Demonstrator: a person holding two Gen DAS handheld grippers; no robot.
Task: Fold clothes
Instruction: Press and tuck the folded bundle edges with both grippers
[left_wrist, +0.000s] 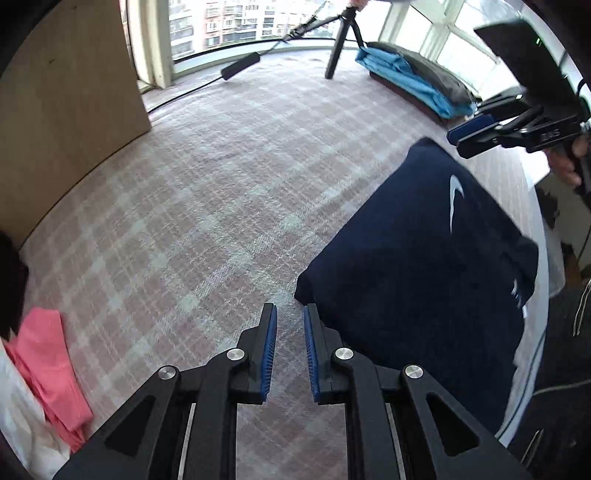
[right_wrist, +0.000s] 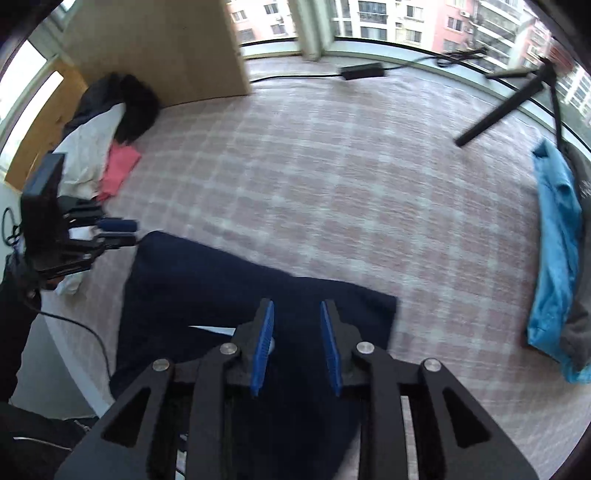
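- At the left edge of the table (left_wrist: 207, 206), under its plaid cloth: a heap of unfolded clothes (right_wrist: 92, 147), white and dark, with a pink garment (left_wrist: 48, 369) on its near side. Probably the waiting pile, kept clear of the working area in the middle.
- Left hand-held gripper (left_wrist: 290, 354): slightly parted, blue pads (left_wrist: 269, 354) facing each other with bare plaid cloth visible in the narrow gap. Holding nothing, touching nothing as far as can be told; poised just off the left corner of the navy garment (left_wrist: 417, 266).
- Navy garment, white swoosh up: lying flat at the near edge of the table as a tidy rectangle, apparently folded already or nearly so. Near-right corner looks a little rumpled; may want smoothing.
- Right hand-held gripper (right_wrist: 297, 347): open moderately, wider than the left, directly above the navy garment with dark fabric filling the gap. Nothing pinched between the pads; whether the tips touch the cloth cannot be told.
- Toward the far right corner: a stack of folded items, blue garment (left_wrist: 410, 83) over grey, likely the finished pile and the probable destination for the navy piece.
- Beyond, at the far edge: a tripod (left_wrist: 341, 44) and a cabled black box (left_wrist: 242, 65).
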